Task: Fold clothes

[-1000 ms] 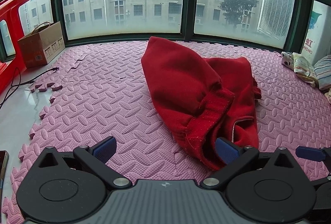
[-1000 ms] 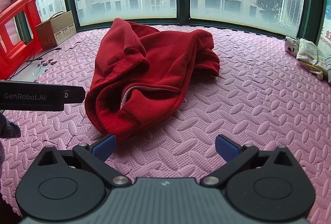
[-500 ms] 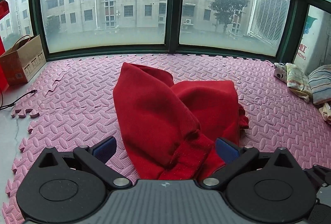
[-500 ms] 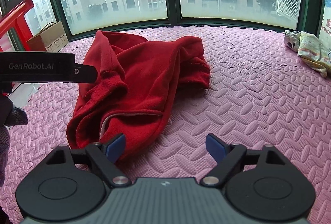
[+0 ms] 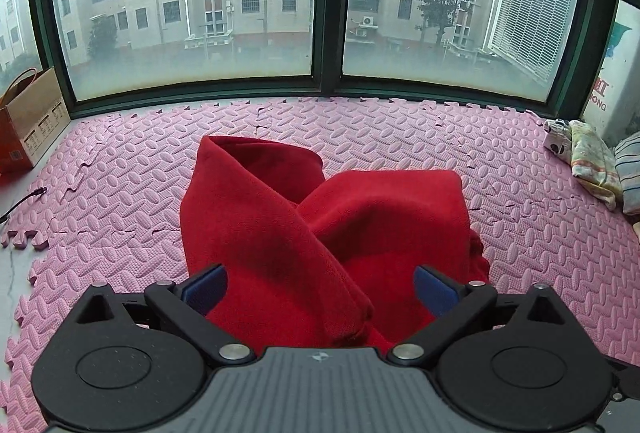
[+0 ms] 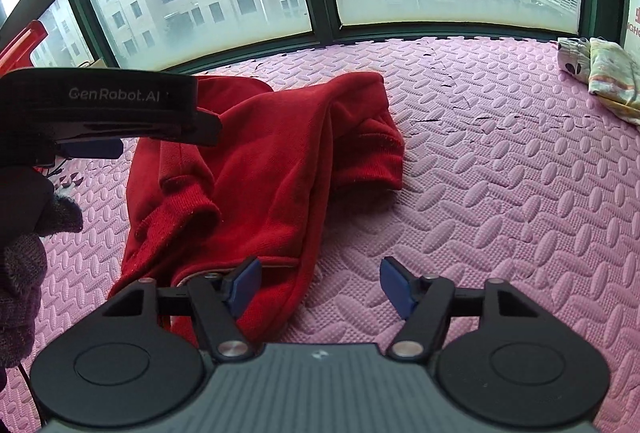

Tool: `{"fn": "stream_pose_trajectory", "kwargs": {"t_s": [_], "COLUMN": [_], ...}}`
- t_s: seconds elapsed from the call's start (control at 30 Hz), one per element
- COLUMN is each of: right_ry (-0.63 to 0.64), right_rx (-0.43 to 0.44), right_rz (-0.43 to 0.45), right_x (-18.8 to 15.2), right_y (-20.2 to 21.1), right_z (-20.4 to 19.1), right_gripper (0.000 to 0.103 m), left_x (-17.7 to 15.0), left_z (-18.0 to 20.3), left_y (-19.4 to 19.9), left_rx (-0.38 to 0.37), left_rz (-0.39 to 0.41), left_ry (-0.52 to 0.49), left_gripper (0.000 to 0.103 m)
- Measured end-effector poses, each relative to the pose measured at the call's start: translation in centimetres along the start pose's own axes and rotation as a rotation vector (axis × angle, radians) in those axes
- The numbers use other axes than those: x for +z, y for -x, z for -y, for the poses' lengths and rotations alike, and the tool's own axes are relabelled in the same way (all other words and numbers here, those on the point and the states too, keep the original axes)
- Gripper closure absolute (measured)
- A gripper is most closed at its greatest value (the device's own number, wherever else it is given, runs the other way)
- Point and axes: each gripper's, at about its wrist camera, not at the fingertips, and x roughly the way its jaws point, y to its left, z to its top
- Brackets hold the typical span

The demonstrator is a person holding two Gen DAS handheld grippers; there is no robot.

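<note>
Cardboard box (image 5: 30, 121) sits at the far left edge of the left wrist view, against the window frame, with a dark cable (image 5: 24, 199) lying on bare floor below it. Pink foam mat (image 5: 120, 193) covers the floor from there to the right edge. Red garment (image 5: 320, 233), the item to be folded, lies crumpled at the centre of this view, one thick fold crossing diagonally over another, its near edge running under the gripper body. Left gripper (image 5: 320, 289) is at the bottom centre, jaws wide and closing slightly; the cloth lies between the blue pads (image 5: 204, 289), which do not press on it. Folded patterned cloths (image 5: 588, 161) rest at the right edge near the wall. In the right wrist view, a gloved hand (image 6: 24, 245) at the left edge holds the other gripper's black body marked "GenRobot.AI". The garment occupies the centre left, with a ribbed cuff (image 6: 188, 209) turned up at its left side and a hem at the lower edge. Right gripper (image 6: 320, 287) is at the bottom centre, jaws partly apart and closing; its left pad overlaps the garment's hem, its right pad is above bare mat, and nothing is clamped.
</note>
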Motion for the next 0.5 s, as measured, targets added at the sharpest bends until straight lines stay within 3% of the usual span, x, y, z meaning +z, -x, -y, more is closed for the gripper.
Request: {"fn": "stream_pose_trajectory", "kwargs": {"t_s": [0.17, 0.27, 0.4, 0.5], "right_ry": [-0.023, -0.025, -0.025, -0.018], "right_rx": [0.003, 0.012, 0.028, 0.042], "right_rz": [0.000, -0.001, -0.009, -0.016], "right_x": [0.7, 1.0, 1.4, 1.5], "right_y": [-0.6, -1.0, -1.7, -2.2], "right_z": [0.4, 0.4, 0.2, -0.1], "right_gripper": [0.036, 0.036, 0.044, 0.049], "left_x": [-0.4, -0.4, -0.3, -0.5], "left_z": [-0.3, -0.8, -1.9, -3.1], "left_y": [-1.3, -1.3, -0.5, 0.9], "left_rx": [0.008, 0.002, -0.036, -0.058], "left_rz": [-0.045, -0.047, -0.046, -0.025], "left_ry": [-0.004, -0.009, 0.005, 0.021], "left_gripper": [0.029, 0.053, 0.082, 0.090]}}
